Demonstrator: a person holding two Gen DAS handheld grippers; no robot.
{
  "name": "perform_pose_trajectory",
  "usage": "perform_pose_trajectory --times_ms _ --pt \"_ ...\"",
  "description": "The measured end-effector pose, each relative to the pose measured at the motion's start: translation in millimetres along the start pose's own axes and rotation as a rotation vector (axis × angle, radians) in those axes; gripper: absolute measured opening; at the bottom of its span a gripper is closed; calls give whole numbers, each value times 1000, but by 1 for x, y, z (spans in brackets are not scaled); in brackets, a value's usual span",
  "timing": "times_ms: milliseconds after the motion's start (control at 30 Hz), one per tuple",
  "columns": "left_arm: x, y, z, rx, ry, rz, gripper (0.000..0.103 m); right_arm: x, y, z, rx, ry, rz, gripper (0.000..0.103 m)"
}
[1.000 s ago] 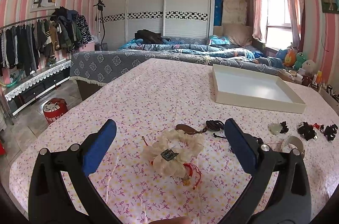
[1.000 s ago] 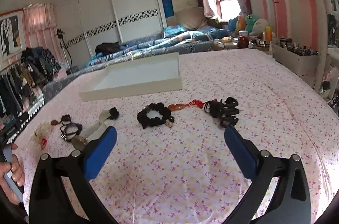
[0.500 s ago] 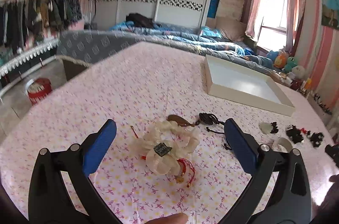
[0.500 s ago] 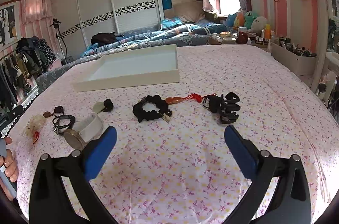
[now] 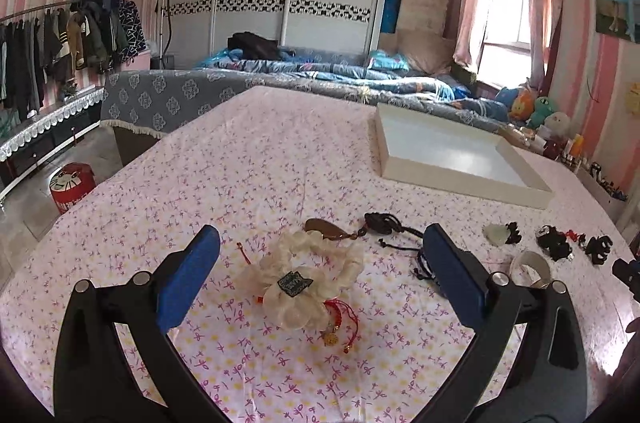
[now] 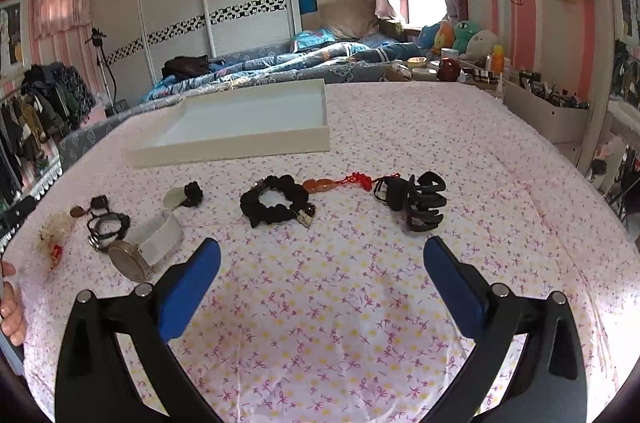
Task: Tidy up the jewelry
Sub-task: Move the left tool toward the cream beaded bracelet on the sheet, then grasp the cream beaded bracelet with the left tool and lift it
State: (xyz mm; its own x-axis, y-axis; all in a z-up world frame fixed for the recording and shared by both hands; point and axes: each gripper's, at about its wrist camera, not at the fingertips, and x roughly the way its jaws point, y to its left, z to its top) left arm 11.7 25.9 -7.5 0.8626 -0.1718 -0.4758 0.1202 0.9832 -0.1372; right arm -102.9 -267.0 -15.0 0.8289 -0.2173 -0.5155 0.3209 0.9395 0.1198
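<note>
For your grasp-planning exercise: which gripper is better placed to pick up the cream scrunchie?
Left. The left gripper is open with the cream scrunchie between its fingers; the right gripper faces bare cloth.

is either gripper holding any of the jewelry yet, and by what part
Nothing is held. The left gripper is open around the cream scrunchie without touching it; the right gripper is open over bare cloth.

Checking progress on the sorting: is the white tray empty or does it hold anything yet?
Empty. The tray shows only its bare white floor in both views; the jewelry still lies on the tablecloth.
</note>
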Motion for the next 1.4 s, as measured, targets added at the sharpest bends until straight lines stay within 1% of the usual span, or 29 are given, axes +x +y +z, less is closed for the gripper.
perform_pose_trajectory --times_ms 67,133,233,367,500,600,667,700,767,833,900,967,1000,1033,1067,1100,1133,1167,1200,1233,1267,1300,1333,1400 --pt "0 2 0 -5 0 -25 100 -2 -2 0 11 -12 6 101" --pt "-1 3 1 -9 -1 -19 100 -4 -2 -1 13 -22 -5 101" --pt "0 -5 1 26 9 -12 100 -5 2 -1 -8 -29 10 101" --pt "-6 -17 -1 90 -18 -13 100 -8 2 -1 -3 -45 7 101" --pt "-9 -17 0 97 -24 -16 100 -9 1 0 -6 -47 8 101" --pt "-12 -18 0 104 -27 4 100 -8 0 0 0 -43 21 101" --pt "-13 -20 -2 116 -24 37 100 -5 -1 0 7 -26 28 101" --pt "-11 -20 -2 124 -11 32 100 -4 -1 0 8 -18 29 101" --pt "-6 -20 -3 142 34 -3 100 1 -2 1 14 7 49 101" --pt "2 -18 -2 135 75 -12 100 8 -3 1 15 41 60 101" --pt "10 -16 -3 122 116 0 100 13 -3 1 22 66 71 101" --pt "23 -13 -4 111 177 8 99 17 -4 0 28 87 72 101" --pt "31 -12 -3 114 209 23 95 18 -4 0 30 94 75 101" --pt "40 -12 -2 130 239 50 86 20 -4 0 31 104 77 101" --pt "45 -13 -2 146 251 64 79 21 -4 0 30 110 77 101" --pt "51 -13 -2 163 273 77 77 22 -3 -1 29 114 77 101" --pt "56 -13 -2 166 294 73 69 23 -3 -1 29 120 75 101" --pt "63 -11 -3 161 324 62 63 24 -3 -1 29 123 72 101" --pt "66 -10 -3 158 344 64 60 24 -4 -1 31 125 69 101" --pt "69 -8 -4 153 358 61 49 24 -5 -1 37 126 69 101" --pt "70 -6 -3 143 370 52 38 25 -6 -1 47 129 69 101" --pt "70 -4 -3 136 367 49 32 26 -8 0 53 133 71 101" --pt "68 -2 -4 126 353 37 22 28 -10 0 63 141 79 101" --pt "62 -1 -3 123 322 17 16 30 -14 1 80 142 88 101"
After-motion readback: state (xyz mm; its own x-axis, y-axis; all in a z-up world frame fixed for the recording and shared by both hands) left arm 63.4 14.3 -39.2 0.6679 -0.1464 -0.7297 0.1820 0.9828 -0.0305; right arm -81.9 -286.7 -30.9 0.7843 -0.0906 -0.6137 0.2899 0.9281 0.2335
